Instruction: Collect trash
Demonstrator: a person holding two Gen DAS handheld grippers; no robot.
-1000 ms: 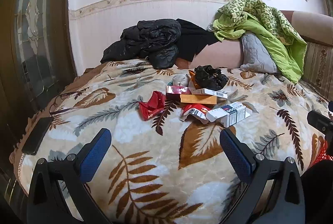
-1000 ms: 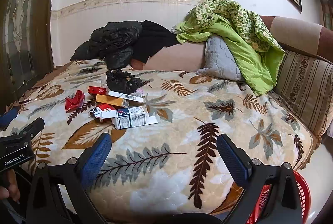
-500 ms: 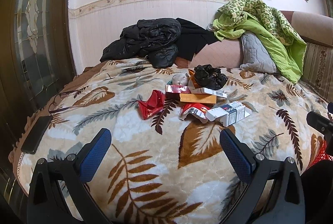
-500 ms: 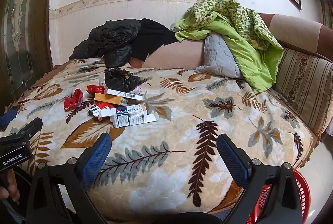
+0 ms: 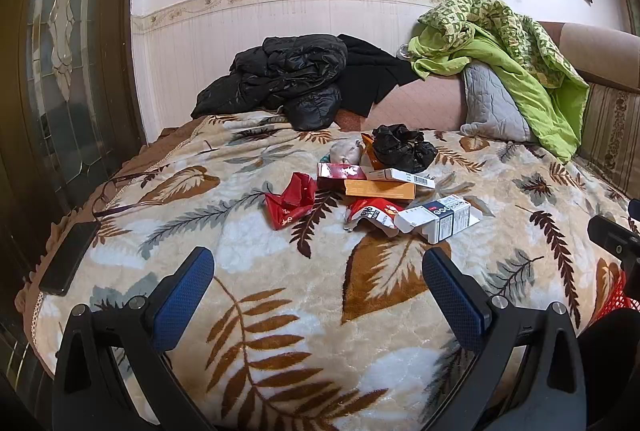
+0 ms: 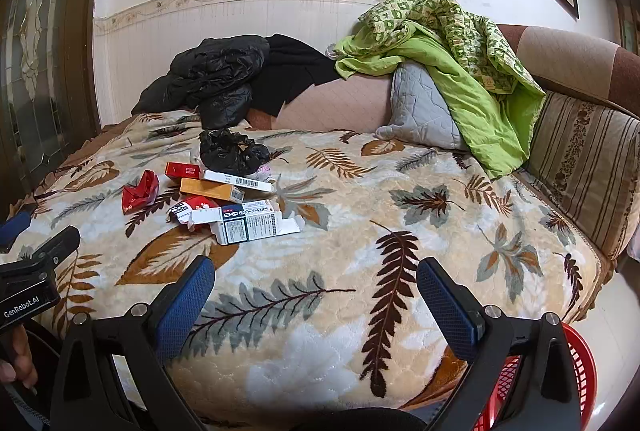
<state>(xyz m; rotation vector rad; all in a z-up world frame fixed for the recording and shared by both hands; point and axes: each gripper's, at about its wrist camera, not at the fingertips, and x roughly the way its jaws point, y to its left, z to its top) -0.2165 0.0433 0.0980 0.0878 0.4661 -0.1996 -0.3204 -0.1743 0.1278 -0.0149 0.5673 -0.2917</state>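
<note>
Bed surface: leaf-patterned blanket (image 5: 248,295) in cream, brown and grey, set against a white panelled wall.

Landmark item: orange carton (image 5: 379,189), lying flat near the middle of the blanket.

Trash, placed by the orange carton:
- Red cigarette pack (image 5: 340,171), touching its far left corner.
- Long white barcode box (image 5: 400,175), lying along its far edge.
- Crumpled black plastic bag (image 5: 402,147), just beyond the white box.
- Grey crumpled wad (image 5: 345,151), beyond the red pack; material cannot be told.
- Folded red wrapper (image 5: 291,199), to its left, apart from it.
- Red-and-white crumpled packet (image 5: 370,213), just on its near side.
- Opened white-and-navy box (image 5: 436,219), near side and to the right, touching the packet.

Other items:
- Black jacket (image 5: 280,79), heaped at the wall, well beyond the carton.
- Green quilt (image 5: 500,43) over a grey cushion (image 5: 490,107), far right.
- Dark phone (image 5: 68,257) at the blanket's left edge.
- Red mesh basket (image 6: 576,375), off the near right corner of the bed.

Left gripper (image 5: 318,285): blue-padded fingers spread wide, holding nothing, above the near blanket, well short of the carton.

Right gripper (image 6: 316,291): fingers likewise spread wide and empty, near the bed's front edge.
</note>
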